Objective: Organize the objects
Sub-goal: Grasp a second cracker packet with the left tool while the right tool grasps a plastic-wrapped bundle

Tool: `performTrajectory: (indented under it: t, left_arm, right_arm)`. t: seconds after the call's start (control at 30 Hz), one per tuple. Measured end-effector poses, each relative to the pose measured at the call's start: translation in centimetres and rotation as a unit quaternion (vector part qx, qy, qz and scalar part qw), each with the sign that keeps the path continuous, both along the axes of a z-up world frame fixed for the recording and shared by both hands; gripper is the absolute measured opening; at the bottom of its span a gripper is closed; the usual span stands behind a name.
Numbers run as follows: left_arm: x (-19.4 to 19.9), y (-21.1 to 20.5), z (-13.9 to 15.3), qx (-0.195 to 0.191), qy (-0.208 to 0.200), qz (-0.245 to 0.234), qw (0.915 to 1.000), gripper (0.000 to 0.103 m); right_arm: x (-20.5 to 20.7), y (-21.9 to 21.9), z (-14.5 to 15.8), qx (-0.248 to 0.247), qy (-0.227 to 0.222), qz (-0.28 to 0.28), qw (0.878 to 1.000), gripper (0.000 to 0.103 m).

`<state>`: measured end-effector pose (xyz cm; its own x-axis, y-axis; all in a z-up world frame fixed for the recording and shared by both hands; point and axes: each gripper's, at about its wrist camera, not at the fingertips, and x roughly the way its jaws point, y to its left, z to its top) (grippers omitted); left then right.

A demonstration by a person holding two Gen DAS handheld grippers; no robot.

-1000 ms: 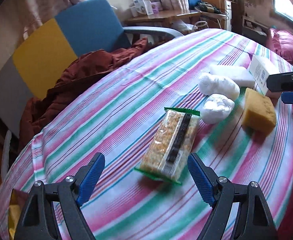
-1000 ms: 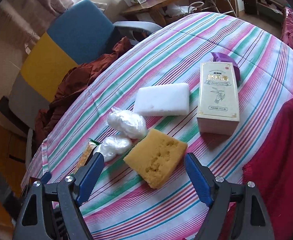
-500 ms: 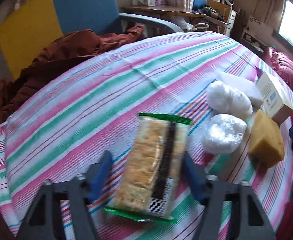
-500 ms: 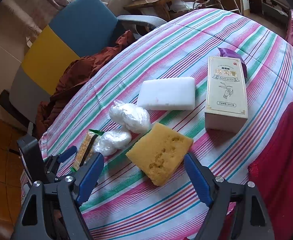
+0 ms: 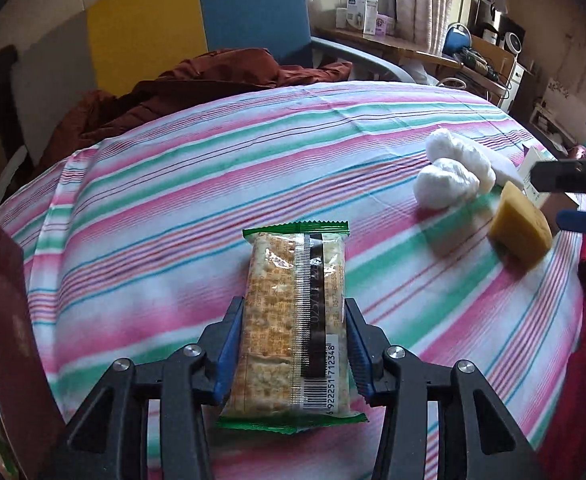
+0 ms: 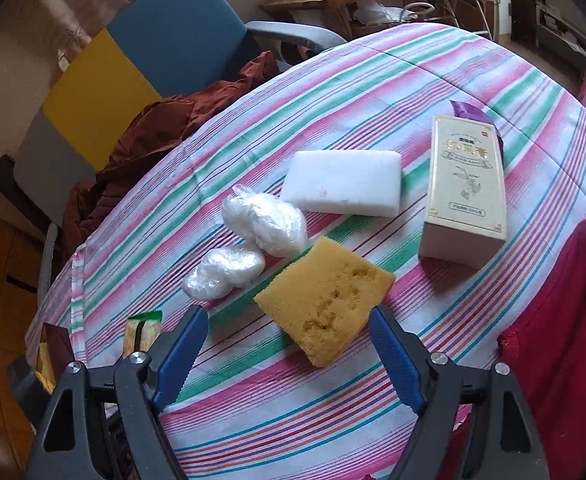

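Glossy plastic cracker wrapper point(image 5: 297, 320), porous matt yellow sponge point(image 6: 325, 296), striped woven tablecloth point(image 6: 373, 80), crinkled clear plastic bundles point(image 6: 265, 224)

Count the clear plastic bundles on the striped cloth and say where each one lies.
2. The farther plastic bundle lies beside the white foam block; the nearer plastic bundle lies left of the yellow sponge. No others show.

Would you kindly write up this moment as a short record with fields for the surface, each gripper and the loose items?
surface: striped tablecloth
left gripper: jaws just closing, blue pads against the sides of the cracker packet
right gripper: open, nothing held, near the yellow sponge
loose items: white sponge, two plastic-wrapped bundles, cream box
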<state>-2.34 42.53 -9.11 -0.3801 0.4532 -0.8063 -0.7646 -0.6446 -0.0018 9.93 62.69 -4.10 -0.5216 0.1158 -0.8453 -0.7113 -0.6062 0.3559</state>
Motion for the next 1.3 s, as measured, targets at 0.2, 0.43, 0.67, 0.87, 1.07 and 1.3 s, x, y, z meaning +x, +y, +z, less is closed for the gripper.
performTrajectory:
  t: [0.2,0.43,0.67,0.87,1.07,1.3]
  left_arm:
    - [0.0,-0.9,-0.1,0.015,-0.008,-0.001,0.9999,0.049]
    - [0.2,-1.2,-0.3,0.028,-0.001,-0.002,0.9996,0.049]
    - [0.3,-1.4,-0.4,0.037,0.001,-0.005,0.9993,0.049]
    - [0.1,-1.6,-0.4,0.044,-0.006,-0.006,0.9990,0.050]
    - [0.3,-1.5,-0.3,0.039,0.003,-0.006,0.9992,0.050]
    - [0.6,-1.4,-0.4,0.037,0.008,-0.006,0.9993,0.050]
  right_arm:
    - [-3.1,-3.0,1.2,0.038,-0.017,0.084,0.996,0.084]
    - [-10.1,-3.5,0.3,0.086,-0.057,0.140,0.985,0.084]
    - [-11.2,-2.1,-4.5,0.106,-0.124,0.144,0.976,0.051]
    - [-10.8,-2.2,-3.7,0.061,-0.070,0.167,0.982,0.038]
    - [-11.5,-4.6,-3.5,0.068,-0.060,0.220,0.971,0.038]
    - [-11.3,-4.0,-3.3,0.058,-0.052,0.223,0.972,0.038]
